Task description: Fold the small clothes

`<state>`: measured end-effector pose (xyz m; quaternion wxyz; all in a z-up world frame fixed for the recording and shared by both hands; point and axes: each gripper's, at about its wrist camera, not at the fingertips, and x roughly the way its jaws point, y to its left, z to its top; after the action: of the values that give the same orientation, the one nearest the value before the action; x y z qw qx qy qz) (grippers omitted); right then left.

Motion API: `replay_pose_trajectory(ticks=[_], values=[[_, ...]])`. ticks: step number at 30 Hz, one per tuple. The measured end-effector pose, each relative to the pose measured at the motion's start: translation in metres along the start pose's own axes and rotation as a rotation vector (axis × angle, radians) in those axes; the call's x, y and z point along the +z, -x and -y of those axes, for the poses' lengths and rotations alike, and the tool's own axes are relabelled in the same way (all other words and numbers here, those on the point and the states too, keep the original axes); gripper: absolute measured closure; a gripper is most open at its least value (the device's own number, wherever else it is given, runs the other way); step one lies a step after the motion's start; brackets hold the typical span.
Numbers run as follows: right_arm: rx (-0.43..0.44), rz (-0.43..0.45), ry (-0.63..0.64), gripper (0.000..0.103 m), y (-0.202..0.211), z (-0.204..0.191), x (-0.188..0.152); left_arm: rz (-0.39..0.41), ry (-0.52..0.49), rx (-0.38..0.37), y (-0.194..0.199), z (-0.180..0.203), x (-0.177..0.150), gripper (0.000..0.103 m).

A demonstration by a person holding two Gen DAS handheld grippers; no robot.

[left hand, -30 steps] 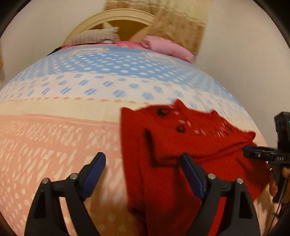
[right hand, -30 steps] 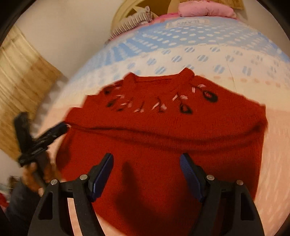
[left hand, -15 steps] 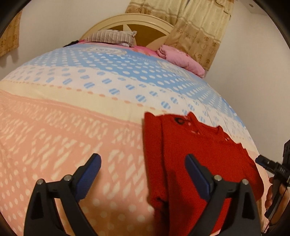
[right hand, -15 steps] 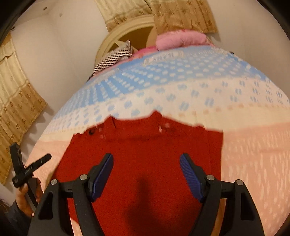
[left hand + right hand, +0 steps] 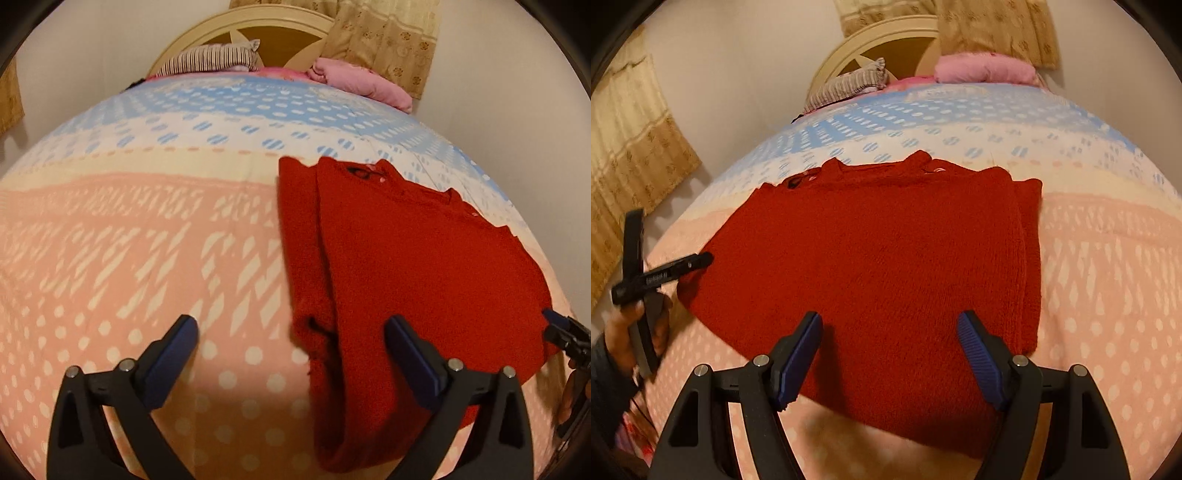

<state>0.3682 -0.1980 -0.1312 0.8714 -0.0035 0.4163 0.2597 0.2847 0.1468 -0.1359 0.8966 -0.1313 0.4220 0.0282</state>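
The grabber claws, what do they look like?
Both the left gripper and right gripper have black plastic frames with silver bolts and two ribbed dark-blue fingers. The hand holding the left one wears a dark sleeve, with a thin cable hanging below.

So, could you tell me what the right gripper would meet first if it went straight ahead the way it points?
Most likely the red sweater: the open right gripper points across it, flat on the bedspread. Its height above the knit is unclear.

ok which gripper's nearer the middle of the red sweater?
Right. Right gripper is open over the red sweater's near hem; left gripper straddles its left edge, half over the bedspread.
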Motion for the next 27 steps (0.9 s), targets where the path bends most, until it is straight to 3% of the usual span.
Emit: replay_pose_trajectory(ticks=[5,12,18,21,27], values=[[0.001,0.027,-0.012,0.027,0.01,-0.009,0.0,-0.038,0.027,-0.029,-0.003,-0.005,-0.005,0.0],[0.003,0.018,0.003,0.026,-0.003,-0.031,0.012,-0.057,0.0,0.001,-0.002,-0.001,-0.013,0.0],[-0.012,-0.032,0.134,0.027,-0.037,-0.079,0.022,-0.048,-0.008,0.037,0.003,0.001,-0.018,0.0],[-0.111,-0.042,0.246,0.025,-0.052,-0.104,0.009,-0.041,-0.004,0.038,0.007,-0.001,-0.022,0.0],[-0.088,-0.008,0.23,0.025,-0.037,-0.112,0.007,-0.012,0.014,0.022,0.016,-0.006,-0.024,0.0]])
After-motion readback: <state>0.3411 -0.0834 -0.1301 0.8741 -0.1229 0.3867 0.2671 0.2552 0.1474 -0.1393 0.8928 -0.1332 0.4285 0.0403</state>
